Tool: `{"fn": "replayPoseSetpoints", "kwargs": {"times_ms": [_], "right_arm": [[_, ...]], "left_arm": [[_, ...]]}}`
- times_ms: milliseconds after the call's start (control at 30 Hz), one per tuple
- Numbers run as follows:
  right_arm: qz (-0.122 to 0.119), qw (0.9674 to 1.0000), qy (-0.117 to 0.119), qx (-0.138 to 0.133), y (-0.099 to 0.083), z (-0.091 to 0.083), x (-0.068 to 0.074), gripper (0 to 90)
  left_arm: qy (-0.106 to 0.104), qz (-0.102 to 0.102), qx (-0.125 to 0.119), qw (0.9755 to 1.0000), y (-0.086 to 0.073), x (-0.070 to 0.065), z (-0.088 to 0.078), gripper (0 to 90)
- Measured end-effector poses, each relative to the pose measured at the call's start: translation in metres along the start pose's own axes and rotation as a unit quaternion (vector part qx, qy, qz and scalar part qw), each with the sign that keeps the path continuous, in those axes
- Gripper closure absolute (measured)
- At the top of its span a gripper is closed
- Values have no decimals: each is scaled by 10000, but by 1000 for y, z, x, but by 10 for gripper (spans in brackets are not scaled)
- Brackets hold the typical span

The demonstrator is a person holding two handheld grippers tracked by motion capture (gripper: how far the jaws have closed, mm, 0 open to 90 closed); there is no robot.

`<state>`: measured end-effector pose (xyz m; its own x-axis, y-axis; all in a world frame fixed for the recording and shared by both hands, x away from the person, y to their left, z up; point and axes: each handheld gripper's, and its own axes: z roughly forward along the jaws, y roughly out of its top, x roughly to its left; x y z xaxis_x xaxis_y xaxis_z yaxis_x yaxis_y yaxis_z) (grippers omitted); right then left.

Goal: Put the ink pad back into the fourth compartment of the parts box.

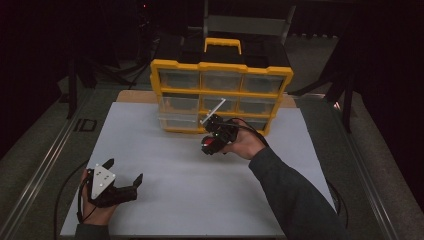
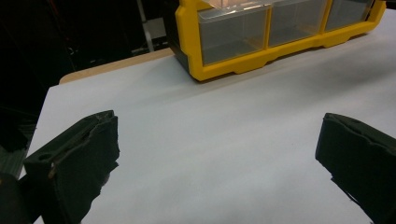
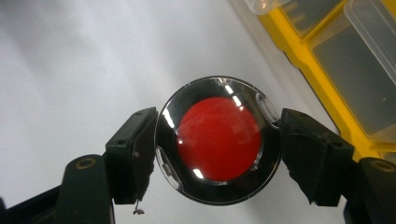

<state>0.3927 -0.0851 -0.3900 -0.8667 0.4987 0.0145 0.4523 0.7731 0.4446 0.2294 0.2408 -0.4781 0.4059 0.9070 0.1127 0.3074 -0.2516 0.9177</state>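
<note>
A round black case with a red centre under a clear lid [image 3: 218,140] sits squeezed between my right gripper's [image 3: 218,154] two black jaws. From above, that right gripper [image 1: 212,145] hovers just in front of the yellow drawer organizer [image 1: 220,95], with the red disc [image 1: 209,144] at its tip. The organizer's clear drawers [image 2: 233,32] stand at the far side of the white mat. My left gripper [image 1: 125,172] rests low at the mat's near left, jaws wide apart and nothing between them. Its fingers [image 2: 74,163] frame bare white mat.
A white mat [image 1: 175,175] covers the table, with a wooden strip at its far left edge [image 2: 116,65]. Metal rails [image 1: 45,155] run along both sides. Dark frames and stands surround the table behind the organizer.
</note>
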Motion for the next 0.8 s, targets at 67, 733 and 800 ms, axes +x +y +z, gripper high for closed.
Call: {"fn": "replayPoseSetpoints", "kwargs": {"times_ms": [67,733,800], "right_arm": [[20,10000,6,10,0,-2,-1,300],[6,9999,-93,-58,11,-21,-7,299],[12,9999,-95,-63,12,-22,-7,300]], "left_arm": [[2,0,2,10000,0,0,0,3],[5,2,-4,10000,0,0,0,3],[5,2,-5,10000,0,0,0,3]]}}
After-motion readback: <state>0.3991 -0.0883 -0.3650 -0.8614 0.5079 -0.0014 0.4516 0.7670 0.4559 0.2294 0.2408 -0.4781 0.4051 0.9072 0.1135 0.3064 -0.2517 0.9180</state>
